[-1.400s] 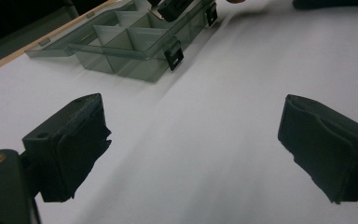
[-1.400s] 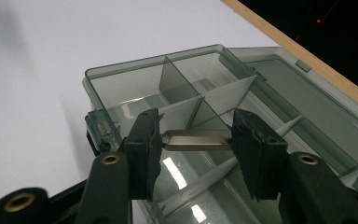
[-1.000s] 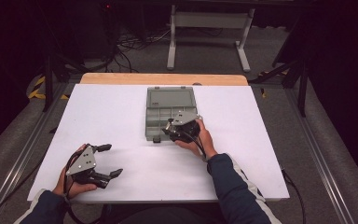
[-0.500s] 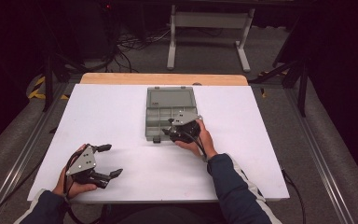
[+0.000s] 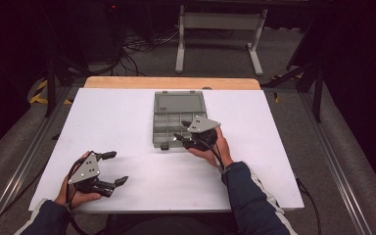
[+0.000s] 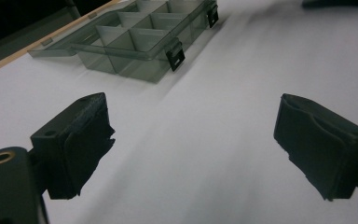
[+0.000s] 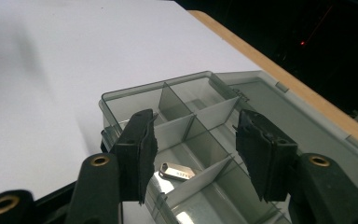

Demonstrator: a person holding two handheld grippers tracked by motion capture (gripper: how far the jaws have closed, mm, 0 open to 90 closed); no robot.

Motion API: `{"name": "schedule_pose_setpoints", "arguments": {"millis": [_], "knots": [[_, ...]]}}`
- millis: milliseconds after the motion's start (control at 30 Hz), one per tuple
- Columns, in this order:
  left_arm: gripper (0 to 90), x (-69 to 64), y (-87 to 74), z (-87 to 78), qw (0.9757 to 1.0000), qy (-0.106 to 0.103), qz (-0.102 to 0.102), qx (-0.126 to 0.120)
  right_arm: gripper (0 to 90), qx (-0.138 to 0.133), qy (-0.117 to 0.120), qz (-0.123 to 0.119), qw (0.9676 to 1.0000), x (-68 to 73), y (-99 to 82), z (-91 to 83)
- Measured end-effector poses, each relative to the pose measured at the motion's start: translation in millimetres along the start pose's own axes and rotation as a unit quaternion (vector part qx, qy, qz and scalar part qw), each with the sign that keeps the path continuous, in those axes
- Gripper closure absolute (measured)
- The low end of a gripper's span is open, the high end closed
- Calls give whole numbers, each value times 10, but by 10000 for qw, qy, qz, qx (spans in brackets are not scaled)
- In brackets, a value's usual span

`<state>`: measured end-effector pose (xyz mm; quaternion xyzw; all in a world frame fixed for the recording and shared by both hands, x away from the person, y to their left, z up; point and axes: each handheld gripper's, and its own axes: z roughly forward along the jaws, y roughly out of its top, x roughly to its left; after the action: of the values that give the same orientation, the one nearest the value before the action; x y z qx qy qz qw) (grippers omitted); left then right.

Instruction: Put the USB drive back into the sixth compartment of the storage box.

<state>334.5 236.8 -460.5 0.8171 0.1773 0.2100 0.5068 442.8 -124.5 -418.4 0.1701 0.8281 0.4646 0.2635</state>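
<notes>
With a small metal tag point(image 7: 177, 171) lying in the organizer box point(image 5: 178, 119), the right hand-held gripper point(image 5: 188, 133), jaws just widened and empty, appears finished placing; lifting clear seems next.

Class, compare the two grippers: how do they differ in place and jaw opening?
The left gripper sits near the table's front edge over bare surface; the right gripper hangs over the open organizer box. The left's jaws gape wider; the right's, narrower, have just been opening above a small metal piece. Both hold nothing.
</notes>
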Motion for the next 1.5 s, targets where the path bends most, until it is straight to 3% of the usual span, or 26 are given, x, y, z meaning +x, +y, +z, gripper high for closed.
{"name": "schedule_pose_setpoints", "arguments": {"millis": [467, 700, 1000, 1267, 1500], "knots": [[194, -9, 15, -5, 9998, 173, 41, -10, 386, -290, -336, -40, 9990, -1, -20, -424], [212, -7, 23, -9, 9997, 251, 57, 0, 393, -351, -415, -213, 9983, 83, -78, -650], [252, -6, 25, 1, 9995, 294, 120, 46, 408, -329, -440, -165, 9984, 151, -186, -790], [348, -8, 29, -8, 9992, 347, 144, 107, 479, -236, -351, -144, 9990, 208, -275, -871], [545, -6, 35, -6, 9993, 303, 157, 136, 626, -88, -228, -132, 9996, 250, -373, -935]]}}
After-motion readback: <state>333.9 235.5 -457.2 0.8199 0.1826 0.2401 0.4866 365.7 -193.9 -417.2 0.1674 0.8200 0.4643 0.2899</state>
